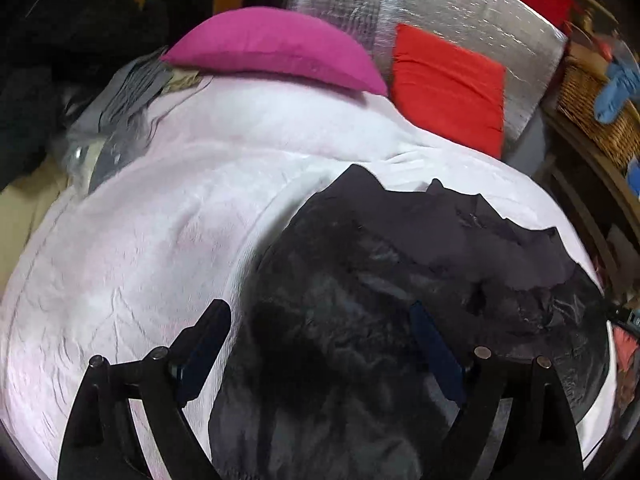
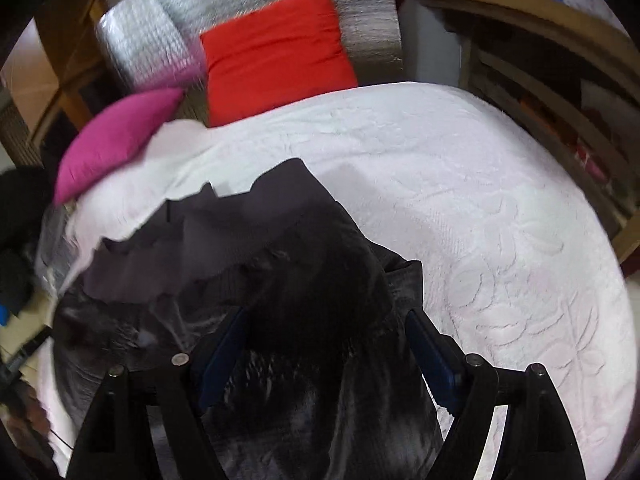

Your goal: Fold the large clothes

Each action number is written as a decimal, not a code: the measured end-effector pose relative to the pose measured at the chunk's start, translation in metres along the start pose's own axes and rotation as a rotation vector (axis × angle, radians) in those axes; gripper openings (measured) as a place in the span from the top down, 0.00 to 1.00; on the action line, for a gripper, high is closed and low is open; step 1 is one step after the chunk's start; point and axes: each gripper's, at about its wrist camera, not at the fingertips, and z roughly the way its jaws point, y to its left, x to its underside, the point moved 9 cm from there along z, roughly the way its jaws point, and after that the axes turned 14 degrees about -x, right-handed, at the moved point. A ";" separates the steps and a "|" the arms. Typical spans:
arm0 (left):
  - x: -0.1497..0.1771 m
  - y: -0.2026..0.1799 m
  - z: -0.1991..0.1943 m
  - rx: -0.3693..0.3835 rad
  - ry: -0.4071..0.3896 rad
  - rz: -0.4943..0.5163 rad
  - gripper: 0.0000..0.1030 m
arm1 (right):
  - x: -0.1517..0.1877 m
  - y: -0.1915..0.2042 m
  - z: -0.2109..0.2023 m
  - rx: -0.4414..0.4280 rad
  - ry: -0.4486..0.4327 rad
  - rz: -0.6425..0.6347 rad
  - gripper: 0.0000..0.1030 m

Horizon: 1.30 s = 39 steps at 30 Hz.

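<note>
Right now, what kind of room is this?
Probably a bedroom at home: a bed under a white quilted bedspread, magenta and red cushions at its head, and a wicker basket on wooden shelving.

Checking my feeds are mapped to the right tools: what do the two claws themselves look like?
Both look alike. The left claw has black angular linkage arms with round metal pins at the joints and two flat dark-blue fingers. The right claw has the same black frame, metal pins and dark-blue fingers. No cables, markings or sleeves are visible.

Black garment (image 1: pixel 400 280); white embossed bedspread (image 2: pixel 500 220); magenta pillow (image 1: pixel 276 46); red cushion (image 2: pixel 276 52).
</note>
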 end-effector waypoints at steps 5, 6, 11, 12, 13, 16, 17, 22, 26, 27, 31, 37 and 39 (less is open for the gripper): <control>0.004 -0.007 0.013 -0.011 0.033 0.033 0.54 | 0.004 -0.001 0.012 0.012 0.035 0.004 0.38; 0.005 -0.007 0.016 -0.006 0.045 0.027 0.65 | 0.004 -0.002 0.017 0.020 0.044 0.002 0.61; 0.002 -0.006 0.019 -0.021 0.021 0.012 0.90 | -0.002 -0.002 0.016 0.061 0.008 -0.022 0.87; 0.001 -0.006 0.019 -0.031 0.007 0.012 0.92 | -0.006 -0.001 0.012 0.069 -0.018 -0.027 0.89; -0.001 -0.006 0.018 -0.043 -0.008 0.014 0.93 | -0.008 0.001 0.010 0.072 -0.034 -0.029 0.91; -0.005 -0.005 0.023 -0.083 -0.034 0.027 0.94 | -0.016 0.003 0.007 0.067 -0.079 -0.027 0.93; -0.005 -0.005 0.027 -0.097 -0.028 0.032 0.94 | -0.017 0.002 0.009 0.066 -0.079 -0.020 0.93; -0.005 -0.006 0.035 -0.113 0.010 0.027 0.87 | -0.015 -0.010 0.016 -0.024 -0.031 0.087 0.91; -0.011 0.002 0.032 -0.138 0.007 0.002 0.22 | -0.026 -0.013 0.009 -0.096 -0.049 0.133 0.91; -0.012 0.004 0.033 -0.146 0.005 -0.009 0.21 | -0.028 -0.012 0.008 -0.095 -0.057 0.131 0.91; -0.013 0.001 0.038 -0.097 0.043 -0.028 0.21 | -0.031 -0.010 0.015 -0.098 -0.047 0.120 0.90; -0.039 -0.023 0.002 -0.083 -0.112 0.028 0.19 | -0.036 -0.011 0.022 -0.151 -0.064 0.139 0.90; -0.038 -0.032 -0.001 -0.100 -0.129 0.070 0.17 | -0.041 -0.010 0.016 -0.191 -0.106 0.142 0.89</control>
